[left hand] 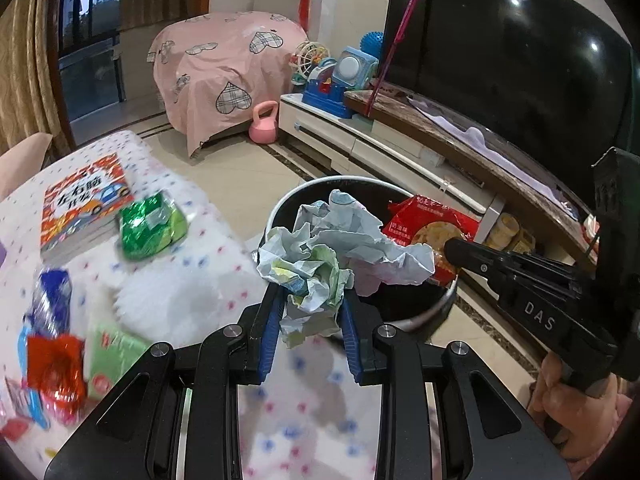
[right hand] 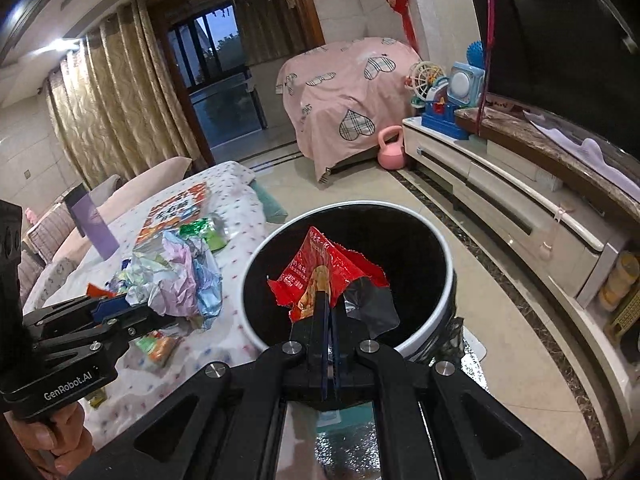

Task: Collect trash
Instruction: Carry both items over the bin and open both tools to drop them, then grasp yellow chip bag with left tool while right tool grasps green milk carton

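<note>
- The left claw (left hand: 312, 300) is clamped on a wad of crumpled paper (left hand: 340, 248), gripped at its lower end; most of the wad stands free above the blue pads.
- From the right wrist view the wad (right hand: 176, 276) looks to be over the desk (right hand: 224, 336) edge, just beside the bin (right hand: 424, 332) rim rather than over the opening. I'd carry it further across until the whole wad is above the dark interior.
- The right claw (right hand: 330, 308) is pressed together on a red snack bag (right hand: 320, 276), held by its lower edge. The bag hangs over the bin mouth, so it seems ready to drop.
- To do the drop well: release the bag first, since it is already placed, then bring the paper in low over the rim so it cannot bounce out.
- Part the jaws wide on the paper; a springy wad may cling to one pad.
- More trash waits on the desk: a green wrapper (left hand: 152, 224) by the book (left hand: 80, 208), and a red wrapper (left hand: 56, 364) nearer the edge.
</note>
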`<state>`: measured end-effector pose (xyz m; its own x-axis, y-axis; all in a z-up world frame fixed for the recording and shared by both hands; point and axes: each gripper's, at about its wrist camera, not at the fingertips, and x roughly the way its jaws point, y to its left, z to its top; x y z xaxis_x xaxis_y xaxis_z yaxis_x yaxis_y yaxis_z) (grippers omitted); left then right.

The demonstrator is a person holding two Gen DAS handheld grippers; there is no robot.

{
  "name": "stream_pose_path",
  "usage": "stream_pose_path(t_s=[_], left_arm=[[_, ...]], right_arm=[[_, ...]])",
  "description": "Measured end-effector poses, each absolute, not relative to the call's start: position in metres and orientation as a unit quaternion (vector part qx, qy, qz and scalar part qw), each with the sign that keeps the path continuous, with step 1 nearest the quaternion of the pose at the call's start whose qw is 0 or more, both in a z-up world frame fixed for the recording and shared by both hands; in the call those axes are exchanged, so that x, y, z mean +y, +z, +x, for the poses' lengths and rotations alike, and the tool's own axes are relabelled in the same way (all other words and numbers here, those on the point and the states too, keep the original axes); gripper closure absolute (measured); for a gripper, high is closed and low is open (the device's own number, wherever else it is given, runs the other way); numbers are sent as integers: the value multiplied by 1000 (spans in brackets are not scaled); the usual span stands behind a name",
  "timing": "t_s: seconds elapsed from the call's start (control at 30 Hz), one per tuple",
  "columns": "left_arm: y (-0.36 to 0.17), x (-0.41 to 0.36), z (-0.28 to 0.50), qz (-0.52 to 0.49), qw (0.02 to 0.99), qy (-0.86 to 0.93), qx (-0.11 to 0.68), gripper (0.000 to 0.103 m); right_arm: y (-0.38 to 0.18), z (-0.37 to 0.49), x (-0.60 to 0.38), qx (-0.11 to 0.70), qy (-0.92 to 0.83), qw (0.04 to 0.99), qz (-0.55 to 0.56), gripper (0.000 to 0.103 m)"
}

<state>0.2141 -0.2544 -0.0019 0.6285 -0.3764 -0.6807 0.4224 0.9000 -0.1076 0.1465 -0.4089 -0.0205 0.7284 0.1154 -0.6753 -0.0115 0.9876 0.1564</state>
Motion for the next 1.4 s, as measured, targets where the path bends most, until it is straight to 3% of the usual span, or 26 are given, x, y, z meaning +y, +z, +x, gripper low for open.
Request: stream_pose_path(t_s=[0.37, 0.53, 0.63, 0.73, 0.9, 1.0, 1.17, 1.4], left_arm=[[-19, -281, 253, 34, 890, -219, 398, 72], [-26, -285, 258, 31, 884, -220, 411, 42], [-24, -285, 255, 29, 886, -222, 406, 38], [-22, -278, 246, 23, 889, -223, 400, 35], [-20, -254, 220, 8, 896, -214, 390, 33], [-19, -233, 203, -2, 901, -204, 382, 32], [-13, -201, 172, -16, 910, -192, 367, 26], [-7, -156, 133, -21, 923, -166, 346, 24]], right_arm=[[-32, 174, -423, 383, 28, 921, 64, 100], [-41, 182, -433, 398, 24, 914, 72, 96], [-42, 180, -438, 399, 19, 913, 79, 93], [-39, 173, -441, 392, 15, 916, 90, 82], [-32, 160, -437, 375, 21, 921, 107, 38], [-29, 147, -430, 362, 26, 924, 119, 23], [-25, 125, -412, 342, 39, 929, 136, 10], [-26, 108, -379, 340, 77, 927, 136, 8]])
